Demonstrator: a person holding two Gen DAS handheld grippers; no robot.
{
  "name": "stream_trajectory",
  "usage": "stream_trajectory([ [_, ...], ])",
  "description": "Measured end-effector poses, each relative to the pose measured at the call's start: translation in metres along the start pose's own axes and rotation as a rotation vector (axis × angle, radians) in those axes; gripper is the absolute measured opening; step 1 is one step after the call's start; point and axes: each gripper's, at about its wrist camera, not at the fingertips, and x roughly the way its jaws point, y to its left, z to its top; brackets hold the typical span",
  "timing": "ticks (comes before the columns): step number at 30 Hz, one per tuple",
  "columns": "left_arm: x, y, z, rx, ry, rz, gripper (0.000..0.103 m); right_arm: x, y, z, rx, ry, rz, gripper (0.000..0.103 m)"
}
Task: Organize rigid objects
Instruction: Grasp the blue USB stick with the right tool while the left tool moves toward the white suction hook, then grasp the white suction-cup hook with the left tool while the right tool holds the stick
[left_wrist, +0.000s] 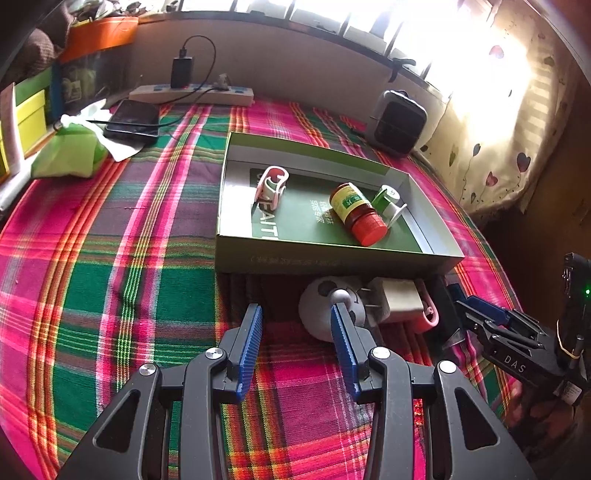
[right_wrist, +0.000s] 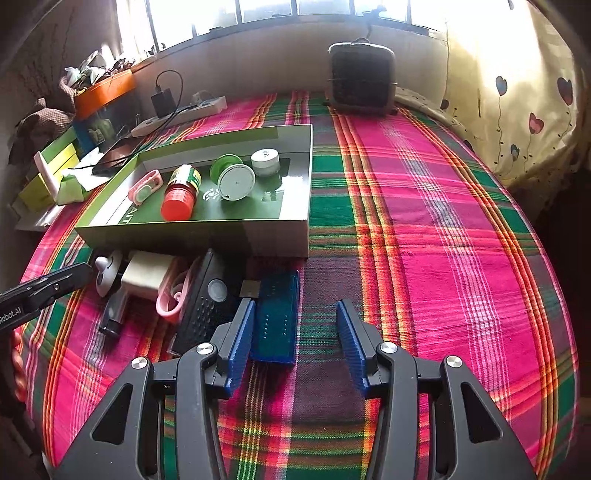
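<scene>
Nearest the lens, the left tongs (left_wrist: 297, 325) hang wide apart and empty over a plaid cloth (left_wrist: 110, 258) covering the desk, their blue ribbed pads level with a round white panda-faced piece (left_wrist: 325, 306) that the right-hand pad partly covers. Just beyond, a shallow green box (left_wrist: 332, 258) holds a pink-and-white clip (left_wrist: 271, 186) at its left end, a brown bottle with a red cap (left_wrist: 356, 210) lying on its side, and a green-and-white reel (left_wrist: 388, 201) beside it; the right wrist view also shows a small white jar (right_wrist: 265, 161) toward the back of the box. In that view the right tongs (right_wrist: 295, 325) also stand wide and hold nothing, the left pad just beside a blue rectangular case (right_wrist: 277, 321) lying flat on the cloth. A row of loose items sits against the near wall of the box: a white charger plug (right_wrist: 146, 278), a pink looped clip (right_wrist: 171, 299), a black device with a speaker grille (right_wrist: 207, 306) and a dark cylindrical piece (right_wrist: 114, 314). The left tongs enter this view from the left edge. At the back of the desk lie a white power strip (left_wrist: 192, 94) with a black adapter (left_wrist: 181, 70) plugged in, a dark phone (left_wrist: 133, 120), a green tissue pack (left_wrist: 70, 151) and a small dark fan heater (right_wrist: 362, 77) under the bright window (right_wrist: 258, 14)
</scene>
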Motion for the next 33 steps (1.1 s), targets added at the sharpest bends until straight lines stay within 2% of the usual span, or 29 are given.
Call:
stream_trajectory([
  [3, 0.001, -0.001, -0.001, 0.001, 0.001, 0.002, 0.038, 0.0, -0.001, 0.0, -0.011, 0.003, -0.032, 0.046],
  [7, 0.003, -0.002, -0.001, 0.004, 0.01, 0.008, 0.038, -0.001, -0.003, -0.001, -0.013, 0.001, -0.021, 0.045],
  [9, 0.004, -0.003, -0.002, 0.006, 0.014, 0.01, 0.038, -0.001, -0.005, -0.001, -0.011, -0.001, -0.023, 0.04],
  [11, 0.005, -0.003, -0.001, 0.006, 0.015, 0.011, 0.038, -0.002, -0.008, -0.001, -0.004, -0.002, -0.022, 0.029],
  [14, 0.005, -0.005, -0.001, 0.009, 0.015, 0.01, 0.038, -0.003, -0.011, -0.001, -0.001, -0.004, -0.009, 0.024],
  [19, 0.005, -0.01, -0.001, 0.017, 0.017, 0.009, 0.038, -0.004, -0.021, -0.001, 0.032, -0.008, -0.022, 0.023],
  [22, 0.006, -0.012, 0.0, 0.021, 0.018, 0.008, 0.039, -0.006, -0.028, -0.001, 0.04, -0.011, -0.097, 0.023],
  [33, 0.018, -0.023, 0.006, 0.033, 0.036, 0.013, 0.045, -0.009, -0.053, -0.003, 0.094, -0.013, -0.085, 0.023],
])
